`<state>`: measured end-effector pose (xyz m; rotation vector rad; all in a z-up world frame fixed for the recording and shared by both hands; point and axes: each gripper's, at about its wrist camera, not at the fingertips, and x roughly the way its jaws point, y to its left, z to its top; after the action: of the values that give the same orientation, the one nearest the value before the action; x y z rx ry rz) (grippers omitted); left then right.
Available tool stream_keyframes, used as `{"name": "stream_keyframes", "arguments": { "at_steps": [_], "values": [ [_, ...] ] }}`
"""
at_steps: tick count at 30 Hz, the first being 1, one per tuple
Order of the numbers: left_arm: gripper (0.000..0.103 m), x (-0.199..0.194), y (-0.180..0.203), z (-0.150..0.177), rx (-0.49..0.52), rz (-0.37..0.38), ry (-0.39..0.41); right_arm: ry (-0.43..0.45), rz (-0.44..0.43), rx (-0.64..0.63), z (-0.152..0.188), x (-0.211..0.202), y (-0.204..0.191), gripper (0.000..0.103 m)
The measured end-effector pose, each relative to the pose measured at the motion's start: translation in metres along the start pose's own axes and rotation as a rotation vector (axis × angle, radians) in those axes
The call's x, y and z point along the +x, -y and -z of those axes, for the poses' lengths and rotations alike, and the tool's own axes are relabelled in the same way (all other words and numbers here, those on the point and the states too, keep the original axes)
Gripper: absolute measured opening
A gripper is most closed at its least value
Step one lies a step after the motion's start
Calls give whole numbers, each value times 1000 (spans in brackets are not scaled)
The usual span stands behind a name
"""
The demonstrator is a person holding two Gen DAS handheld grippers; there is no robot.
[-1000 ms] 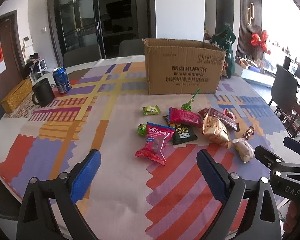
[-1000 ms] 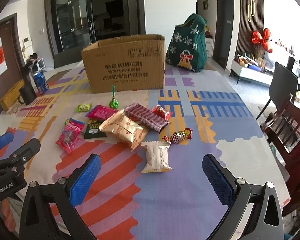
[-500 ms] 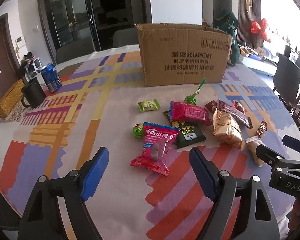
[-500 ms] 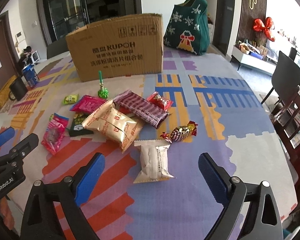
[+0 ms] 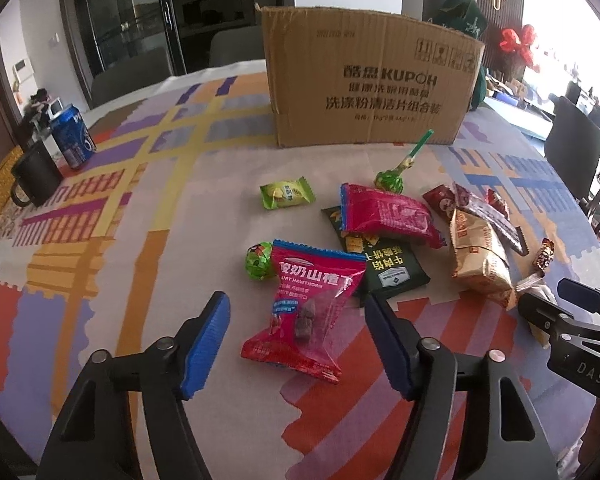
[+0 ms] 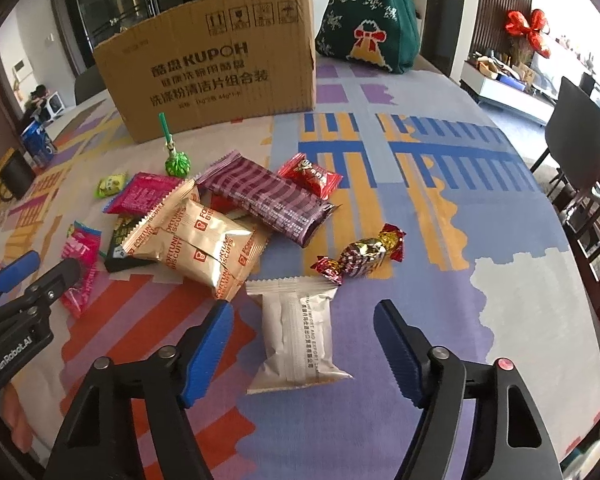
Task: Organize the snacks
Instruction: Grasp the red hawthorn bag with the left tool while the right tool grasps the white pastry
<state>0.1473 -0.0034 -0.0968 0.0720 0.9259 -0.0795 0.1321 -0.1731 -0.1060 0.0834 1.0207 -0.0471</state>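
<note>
A: The left gripper (image 5: 296, 334) has its blue fingers (image 5: 204, 344) apart but closing, with the red hawthorn candy packet (image 5: 310, 308) lying between them, not yet pinched.

B: And the right gripper (image 6: 302, 350)?

A: The same: fingers (image 6: 398, 354) apart and closing around the silver snack packet (image 6: 298, 334), which lies flat on the tabletop (image 6: 500, 240).

B: What could go wrong?

A: Both packets are thin and slippery, I'd judge. If the fingers meet above the film, they may close on nothing or only crease it. On the left, the green foil candy (image 5: 259, 260) and the dark green packet (image 5: 392, 270) touch the red packet, so a careless pinch could drag them along.

B: And the rest?

A: The gold Fortune Biscuits packet (image 6: 198, 240) lies just beside the silver one. The Kupoh cardboard box (image 5: 370, 80), the likely destination, stands beyond the pile.
</note>
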Motion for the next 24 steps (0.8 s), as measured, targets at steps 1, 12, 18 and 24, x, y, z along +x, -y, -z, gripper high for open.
{"name": "stream_keyframes", "arguments": {
  "at_steps": [1,12,18,24],
  "values": [
    [65,2,0,0,-3,3,-5,-3,-1,-2,-1,1,0,69],
    [41,18,2,1,-13,65,-72,-42,-24,-3,-2,11,-3,43],
    [35,14,4,4,-15,88,-80,-46,-46,-9,-1,10,-5,36],
    [35,0,9,4,-4,93,-54,-16,-66,-13,1,-1,-5,34]
  ]
}}
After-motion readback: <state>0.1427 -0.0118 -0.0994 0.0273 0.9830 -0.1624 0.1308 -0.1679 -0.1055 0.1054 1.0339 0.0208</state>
